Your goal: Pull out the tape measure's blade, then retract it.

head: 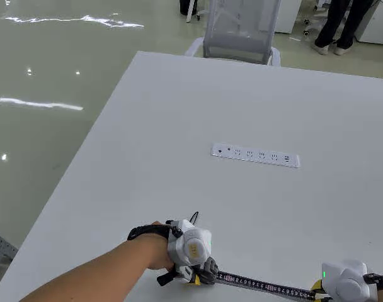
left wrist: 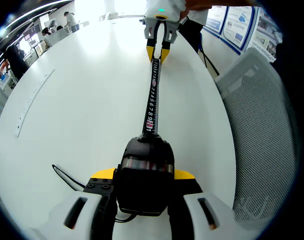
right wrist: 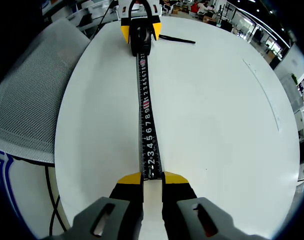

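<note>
From the head view, my left gripper (head: 201, 274) is closed around the black tape measure case (head: 208, 271), low on the white surface (head: 179, 126). The blade (head: 261, 287) runs out of the case sideways to my right gripper (head: 319, 290), which pinches its far end. A white power strip (head: 255, 155) lies well ahead of both grippers, clear of the work. In the left gripper view the case (left wrist: 144, 170) sits squarely between the yellow-tipped jaws, and the blade (left wrist: 152, 100) leaves it straight ahead, flat and just above the surface, to the other gripper (left wrist: 157, 52) at the far end. A thin black cord (left wrist: 67, 175) trails off beside the left jaw. In the right gripper view my own jaws are shut on the blade's tip (right wrist: 152, 178), with the printed scale running dead ahead to the case (right wrist: 140, 40). I judge the pull-out to be largely made, so the retraction comes next. To do that well I would hold the case gripper fixed and level, then walk the right gripper straight along the blade's own line toward it. I would guide the tip back at a steady pace and not release it early, since a freed blade could whip or kink. Any sideways drift would twist the blade, so I want both grippers facing each other squarely.
</note>
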